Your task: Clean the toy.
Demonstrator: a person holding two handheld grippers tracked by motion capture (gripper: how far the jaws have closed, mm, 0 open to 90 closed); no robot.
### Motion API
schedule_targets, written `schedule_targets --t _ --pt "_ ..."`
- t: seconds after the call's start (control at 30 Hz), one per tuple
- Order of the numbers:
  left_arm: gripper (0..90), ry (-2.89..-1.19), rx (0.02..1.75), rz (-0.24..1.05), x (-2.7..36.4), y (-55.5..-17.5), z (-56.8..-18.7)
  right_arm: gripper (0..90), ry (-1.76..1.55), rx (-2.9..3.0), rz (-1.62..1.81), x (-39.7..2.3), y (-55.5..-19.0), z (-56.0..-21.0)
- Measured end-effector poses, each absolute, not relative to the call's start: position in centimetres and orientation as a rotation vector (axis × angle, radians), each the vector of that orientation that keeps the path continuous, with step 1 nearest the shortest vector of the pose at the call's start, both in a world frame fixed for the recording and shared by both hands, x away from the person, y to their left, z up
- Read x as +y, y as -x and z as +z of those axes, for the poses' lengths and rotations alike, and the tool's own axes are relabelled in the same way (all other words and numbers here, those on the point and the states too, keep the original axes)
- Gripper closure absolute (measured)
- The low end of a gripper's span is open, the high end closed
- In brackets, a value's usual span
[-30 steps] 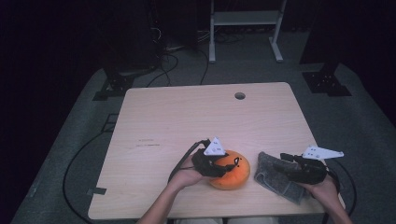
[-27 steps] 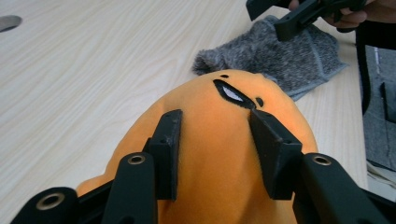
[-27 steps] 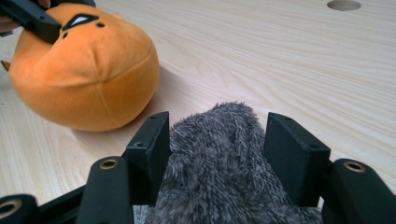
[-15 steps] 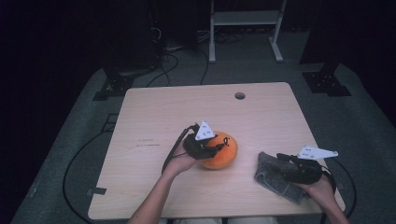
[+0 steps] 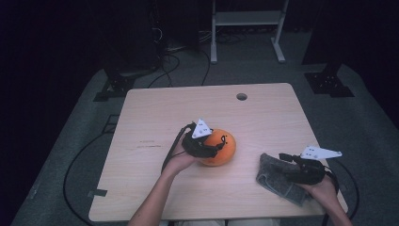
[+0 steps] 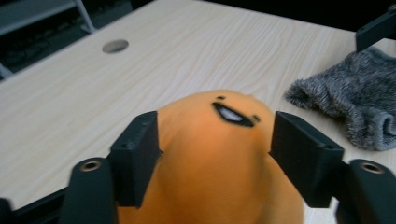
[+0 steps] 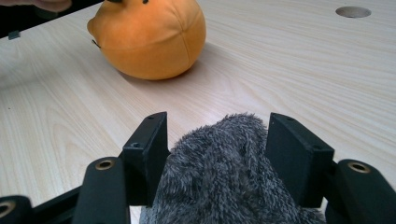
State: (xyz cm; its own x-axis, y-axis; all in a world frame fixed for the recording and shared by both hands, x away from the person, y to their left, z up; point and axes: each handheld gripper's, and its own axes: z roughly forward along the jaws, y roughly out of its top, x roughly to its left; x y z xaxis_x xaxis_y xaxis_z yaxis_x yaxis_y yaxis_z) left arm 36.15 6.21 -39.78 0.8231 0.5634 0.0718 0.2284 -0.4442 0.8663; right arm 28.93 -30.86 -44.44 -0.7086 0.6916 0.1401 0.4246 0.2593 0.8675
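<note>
The left tongs [image 5: 217, 147] have carried the orange plush ball [image 5: 217, 147] away from the grey fuzzy cloth [image 5: 277, 178] toward the middle of the tabletop [image 5: 155, 113], and their jaws have just been opening with the ball between them. In the left gripper view the pads [image 6: 136, 163] stand at the ball's sides; whether they still press is hard to say, but the ball looks to rest on the wood, so this reads as a release just made, with the hand free to draw back next. The right tongs [image 5: 288, 170] have not shifted near the right front corner, their jaws set wide around a fold of the cloth, which bulges up between them in the right gripper view; they seem to grip it loosely. Counted: one ball, one cloth, two tongs, one round hole [image 5: 242, 96] in the tabletop.
</note>
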Motion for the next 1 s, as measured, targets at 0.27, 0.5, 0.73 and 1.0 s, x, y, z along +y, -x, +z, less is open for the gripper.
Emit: schedule_targets --t 0.27,0.5,0.73,1.0 --pt "16.5 -2.013 0.605 0.455 8.1 -34.5 -39.3 36.9 -1.054 2.243 1.439 -31.0 -28.8 -44.3" --pt "13.6 -1.991 0.634 0.472 9.3 -33.8 -39.6 36.3 -1.065 2.234 1.435 -31.0 -28.9 -44.4" --pt "12.1 -1.953 0.651 0.488 10.6 -33.2 -39.4 35.7 -1.075 2.223 1.446 -31.1 -28.9 -44.4" --pt "11.5 -1.974 0.66 0.509 11.8 -32.9 -39.7 35.3 -1.074 2.215 1.451 -31.2 -28.8 -44.3"
